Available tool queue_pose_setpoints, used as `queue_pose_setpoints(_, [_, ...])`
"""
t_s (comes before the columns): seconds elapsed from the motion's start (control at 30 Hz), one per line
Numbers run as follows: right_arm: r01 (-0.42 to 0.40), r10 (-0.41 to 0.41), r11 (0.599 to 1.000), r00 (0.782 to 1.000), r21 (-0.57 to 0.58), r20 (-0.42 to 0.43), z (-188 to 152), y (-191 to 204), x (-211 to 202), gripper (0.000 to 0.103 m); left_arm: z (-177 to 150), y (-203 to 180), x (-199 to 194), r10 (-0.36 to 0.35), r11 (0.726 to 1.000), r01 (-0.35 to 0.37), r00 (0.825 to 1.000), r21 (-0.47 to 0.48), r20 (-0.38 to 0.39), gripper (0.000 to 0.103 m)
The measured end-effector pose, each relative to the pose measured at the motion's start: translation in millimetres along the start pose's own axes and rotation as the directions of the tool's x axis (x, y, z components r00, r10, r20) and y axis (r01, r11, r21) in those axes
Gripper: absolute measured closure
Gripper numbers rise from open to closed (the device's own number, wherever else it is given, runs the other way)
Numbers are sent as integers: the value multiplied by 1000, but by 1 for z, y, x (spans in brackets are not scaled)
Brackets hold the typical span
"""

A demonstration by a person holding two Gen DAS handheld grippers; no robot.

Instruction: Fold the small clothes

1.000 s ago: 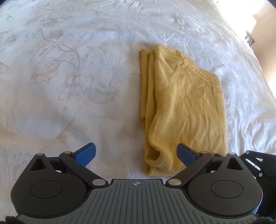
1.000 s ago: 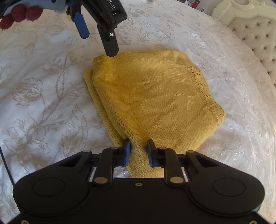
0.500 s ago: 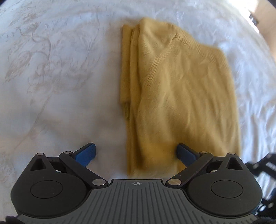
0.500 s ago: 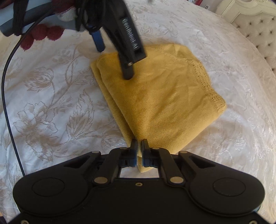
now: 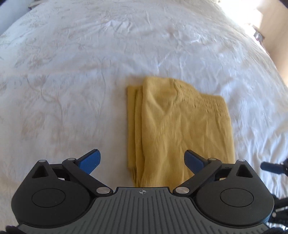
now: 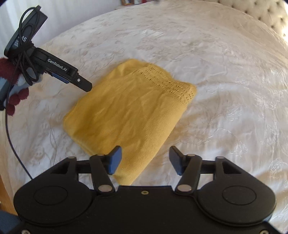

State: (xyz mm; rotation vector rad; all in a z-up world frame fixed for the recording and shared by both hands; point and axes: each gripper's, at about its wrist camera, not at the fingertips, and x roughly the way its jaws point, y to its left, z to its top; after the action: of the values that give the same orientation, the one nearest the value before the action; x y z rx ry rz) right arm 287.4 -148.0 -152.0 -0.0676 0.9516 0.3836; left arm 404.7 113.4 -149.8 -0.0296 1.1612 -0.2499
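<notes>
**Sweater folded on the bedspread, both tongs open over it**

Sweater [image 5: 180, 129], mustard yellow knit, lies folded into a rough rectangle on the white bedspread [image 5: 72, 81], flat and free of both tongs. In the left wrist view it sits straight ahead of the left tongs [image 5: 142, 161], a little to their right. Its near edge runs under the gap between the blue pads [image 5: 90, 161], and the right pad hangs over the cloth, while the left pad hangs over bare bedspread. Layered fold edges show along the side nearer the left pad, and an openwork knit band crosses the far right corner. The left tongs stand wide open and hold nothing.

In the right wrist view the sweater [image 6: 129, 111] lies ahead and to the left of the right tongs [image 6: 144, 160]. Its near corner reaches in between the two fingers, close by the left one. These tongs are also spread wide, gripping nothing. The left tongs [image 6: 72, 75] appear at the upper left, their tip just above the sweater's far left edge; I cannot tell whether it touches. A padded headboard [image 6: 261, 12] shows at the far right.
</notes>
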Motion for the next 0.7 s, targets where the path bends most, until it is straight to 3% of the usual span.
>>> queue_pose_setpoints(0.27, [-4,3,997,1000,82,11,18,-20,22,32,47,-27,62,122,991,-123,992,48,36,2])
queue_pose_setpoints(0.4, [-13,13,995,1000,99,-3,18,-27,30,31,43,0,77,227,974,-227,974,-2,10,0])
queue_pose_setpoints(0.47, [-22,23,992,1000,121,-4,19,-33,32,31,40,20,78,197,978,-197,980,-70,-6,0])
queue_pose_setpoints(0.63, [-50,51,980,999,192,5,23,-51,37,31,32,38,62,202,978,-201,979,-62,9,0])
queue_pose_setpoints(0.7, [-79,77,970,997,228,15,26,-61,40,29,26,45,52,159,982,-158,987,-103,8,1])
